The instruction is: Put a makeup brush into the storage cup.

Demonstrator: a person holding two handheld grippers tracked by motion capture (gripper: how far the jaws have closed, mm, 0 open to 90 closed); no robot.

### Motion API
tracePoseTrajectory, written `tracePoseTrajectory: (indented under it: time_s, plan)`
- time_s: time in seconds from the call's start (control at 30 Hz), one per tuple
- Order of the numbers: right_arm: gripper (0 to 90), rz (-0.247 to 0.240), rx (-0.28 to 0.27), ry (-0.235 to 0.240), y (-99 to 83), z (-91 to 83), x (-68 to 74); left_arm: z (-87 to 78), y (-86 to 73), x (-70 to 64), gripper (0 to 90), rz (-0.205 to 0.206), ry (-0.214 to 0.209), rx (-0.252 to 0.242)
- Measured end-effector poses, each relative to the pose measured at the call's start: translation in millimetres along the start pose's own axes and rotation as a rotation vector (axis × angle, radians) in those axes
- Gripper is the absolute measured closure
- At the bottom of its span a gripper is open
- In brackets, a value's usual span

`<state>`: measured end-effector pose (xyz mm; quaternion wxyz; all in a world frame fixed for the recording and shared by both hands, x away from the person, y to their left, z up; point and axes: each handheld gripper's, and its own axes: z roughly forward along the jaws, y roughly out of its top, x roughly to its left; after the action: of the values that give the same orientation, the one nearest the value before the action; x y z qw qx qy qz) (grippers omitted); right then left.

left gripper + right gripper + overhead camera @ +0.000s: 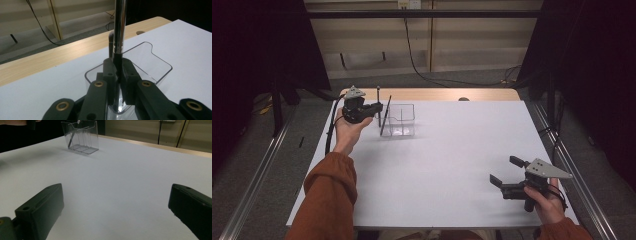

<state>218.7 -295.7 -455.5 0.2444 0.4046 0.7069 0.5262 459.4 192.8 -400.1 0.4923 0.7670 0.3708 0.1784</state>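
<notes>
- Left gripper (373,108) at the table's far left, jaws clamped on a slim dark brush with a shiny metal shaft (119,30), held upright.
- Brush (378,102) poised over the near-left corner of a clear plastic organiser (404,120); in the left gripper view, lower end hidden behind the jaws, so contact with the organiser's floor impossible to tell.
- Second dark stick-like item (385,116) leaning tilted in the organiser's left compartment, top end above the rim.
- Clear organiser (155,65) standing on the white table sheet (452,165) toward the far left, near the bare wooden edge (437,94); inner dividers visible in the right gripper view (81,136).
- Right gripper (508,172) low over the table's near right corner, well apart from the organiser, jaws spread wide and holding nothing.
- In the right gripper view, black fingers (40,210) far apart with bare white sheet between them.
- Orange sleeve (329,200) along the left forearm; black cable (330,130) trailing from the left gripper.
</notes>
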Motion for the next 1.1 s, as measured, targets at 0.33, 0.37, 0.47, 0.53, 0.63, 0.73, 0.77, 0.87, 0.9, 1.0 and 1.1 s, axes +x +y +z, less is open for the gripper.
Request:
tracePoseTrajectory:
  time_s: [0.33,0.37,0.47,0.53,0.63,0.73,0.77,0.87,0.9,1.0,1.1]
  plan:
    - [0.0,0.000,-0.002,0.002,0.1,-0.2,0.0,0.3,-0.5,-1.4,75.2,-0.001,0.002,-0.015]
    - [0.0,0.003,-0.002,0.001,0.1,-0.2,0.0,-0.2,-0.3,-1.3,73.3,-0.003,0.003,-0.020]
    - [0.0,0.001,-0.002,0.002,0.1,-0.2,0.0,-1.8,0.0,-1.7,69.5,-0.001,0.006,-0.028]
    - [0.0,0.001,-0.001,0.002,0.0,-0.2,-0.1,-2.1,-0.4,-2.4,65.3,0.004,0.006,-0.031]
    - [0.0,0.002,-0.002,0.002,0.1,-0.1,-0.1,-3.3,-0.8,-2.1,59.3,-0.004,0.008,-0.047]
    - [0.0,0.003,-0.004,0.002,0.4,0.3,-0.7,-5.6,-0.6,-2.6,53.6,-0.009,0.001,-0.072]
    - [0.0,0.003,-0.004,0.000,0.4,0.6,-0.9,-6.1,-0.2,-3.3,50.6,-0.005,0.003,-0.072]
    - [0.0,-0.004,-0.001,-0.004,-0.2,0.5,-1.6,-8.8,0.6,-3.2,39.6,-0.014,0.002,-0.080]
    - [0.0,-0.002,0.000,-0.003,-0.4,0.2,-1.7,-9.6,0.7,-3.5,36.2,-0.018,0.005,-0.080]
    - [0.0,0.006,-0.004,-0.009,-0.6,0.5,-3.5,-11.3,1.3,-3.8,23.9,-0.026,0.003,-0.076]
    - [0.0,0.008,-0.008,-0.007,-0.4,1.7,-3.8,-13.2,1.4,-5.2,15.3,-0.040,-0.008,-0.078]
